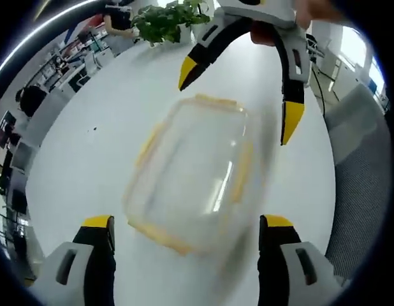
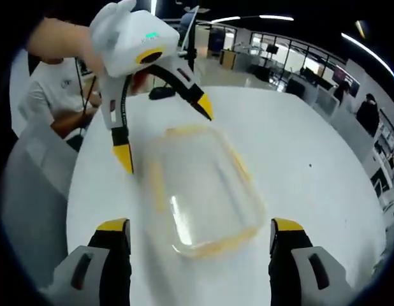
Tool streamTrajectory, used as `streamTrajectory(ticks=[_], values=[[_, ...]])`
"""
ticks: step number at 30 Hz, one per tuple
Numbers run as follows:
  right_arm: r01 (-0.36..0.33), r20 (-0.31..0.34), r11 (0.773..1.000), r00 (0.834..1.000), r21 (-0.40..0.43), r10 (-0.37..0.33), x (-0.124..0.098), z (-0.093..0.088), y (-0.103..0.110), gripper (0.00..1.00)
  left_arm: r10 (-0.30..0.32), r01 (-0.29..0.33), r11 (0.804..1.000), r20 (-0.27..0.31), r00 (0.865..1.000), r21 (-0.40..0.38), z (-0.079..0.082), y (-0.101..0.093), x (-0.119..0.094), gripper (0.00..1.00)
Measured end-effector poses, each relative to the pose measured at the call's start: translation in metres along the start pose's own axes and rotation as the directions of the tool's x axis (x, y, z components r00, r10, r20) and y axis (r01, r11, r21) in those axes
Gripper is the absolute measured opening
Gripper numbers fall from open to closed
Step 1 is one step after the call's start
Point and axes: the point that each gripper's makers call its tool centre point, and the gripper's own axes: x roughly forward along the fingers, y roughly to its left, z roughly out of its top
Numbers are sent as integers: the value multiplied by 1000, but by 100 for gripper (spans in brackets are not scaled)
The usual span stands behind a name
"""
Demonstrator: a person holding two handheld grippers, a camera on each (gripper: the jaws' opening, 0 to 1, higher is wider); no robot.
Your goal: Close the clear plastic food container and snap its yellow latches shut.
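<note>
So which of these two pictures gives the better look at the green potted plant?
The left gripper view: the potted plant stands at the far edge of the white table, beyond the clear container and the right gripper. In the right gripper view I cannot pick it out; the left gripper hangs over that side.

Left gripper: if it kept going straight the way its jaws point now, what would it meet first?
Most likely the clear plastic food container, which lies on the white table between and ahead of the open left gripper. The right gripper hangs beyond it. Motion blur leaves depth uncertain.
</note>
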Motion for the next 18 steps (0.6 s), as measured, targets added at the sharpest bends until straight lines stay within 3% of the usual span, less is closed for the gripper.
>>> streamTrajectory(ticks=[8,18], values=[[91,67,992,993,84,-97,-8,2,-3,91,74,-64,988,74,995,-138,-5,4,-12,93],[111,100,976,986,187,-131,-10,-5,11,89,96,-67,967,104,990,-246,-17,-9,-17,92]])
